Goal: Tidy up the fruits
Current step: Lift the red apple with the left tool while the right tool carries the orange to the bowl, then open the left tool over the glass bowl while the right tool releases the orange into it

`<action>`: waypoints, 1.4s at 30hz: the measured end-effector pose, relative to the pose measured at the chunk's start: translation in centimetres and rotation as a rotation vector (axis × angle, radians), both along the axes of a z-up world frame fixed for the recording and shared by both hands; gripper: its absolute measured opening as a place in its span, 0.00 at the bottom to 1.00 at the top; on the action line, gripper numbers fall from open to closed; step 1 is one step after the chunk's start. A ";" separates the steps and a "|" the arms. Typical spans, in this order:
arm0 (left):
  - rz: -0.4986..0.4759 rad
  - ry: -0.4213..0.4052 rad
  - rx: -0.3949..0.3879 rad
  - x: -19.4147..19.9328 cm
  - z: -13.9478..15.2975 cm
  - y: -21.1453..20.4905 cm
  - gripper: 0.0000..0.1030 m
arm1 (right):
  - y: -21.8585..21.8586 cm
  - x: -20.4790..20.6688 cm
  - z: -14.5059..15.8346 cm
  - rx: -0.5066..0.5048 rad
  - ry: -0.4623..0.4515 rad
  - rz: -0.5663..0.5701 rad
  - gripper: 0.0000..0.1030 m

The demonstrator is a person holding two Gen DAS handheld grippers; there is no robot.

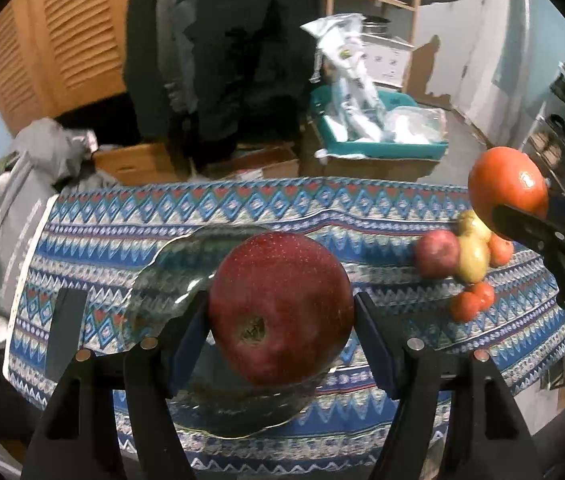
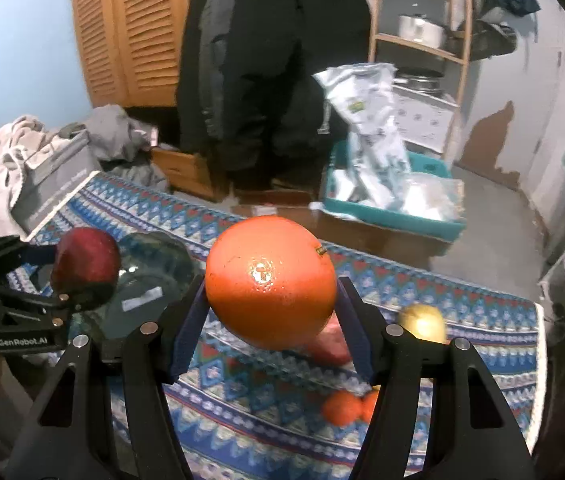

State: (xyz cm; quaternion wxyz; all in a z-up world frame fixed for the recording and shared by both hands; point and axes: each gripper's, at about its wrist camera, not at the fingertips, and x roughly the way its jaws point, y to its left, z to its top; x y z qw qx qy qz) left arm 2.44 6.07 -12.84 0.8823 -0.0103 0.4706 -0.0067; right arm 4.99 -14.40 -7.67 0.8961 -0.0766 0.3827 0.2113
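Patterned tablecloth point(image 1: 242, 208) covers the table; a glass plate point(image 1: 162, 272) sits toward its left, and a loose fruit pile point(image 1: 466, 264) lies to the right, well apart from it. The left gripper point(image 1: 280, 312) is clamped on a big red apple point(image 1: 280, 308), held above the plate. The right gripper point(image 2: 270, 292) is clamped on an orange point(image 2: 270, 280), lifted over the cloth near the pile. Both fruits look firm, fairly heavy and smooth-skinned, likely slippery; gripping across the widest middle seems safest. The plate looks fragile, so set fruit down gently.

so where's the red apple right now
The red apple is clamped in the left gripper, held above the glass plate, left of the fruit pile.
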 end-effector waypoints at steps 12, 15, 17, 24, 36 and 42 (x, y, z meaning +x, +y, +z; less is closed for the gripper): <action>0.095 0.083 -0.010 0.3 -4.0 5.4 0.70 | 7.6 2.1 -3.5 0.025 0.093 0.111 0.61; 0.118 0.115 -0.012 0.4 -5.5 6.6 0.70 | 9.4 2.5 -4.8 0.029 0.129 0.138 0.61; 0.129 0.137 -0.012 0.5 -6.4 7.3 0.70 | 10.7 2.7 -5.8 0.024 0.157 0.155 0.61; 0.165 0.205 -0.036 0.7 -9.0 9.2 0.70 | 13.6 3.0 -8.8 -0.010 0.248 0.205 0.61; 0.169 0.286 -0.057 0.6 -11.4 9.8 0.70 | 15.1 3.0 -12.4 -0.057 0.360 0.219 0.62; 0.159 0.335 -0.059 0.7 -12.2 9.5 0.70 | 15.3 2.9 -13.2 -0.075 0.401 0.223 0.62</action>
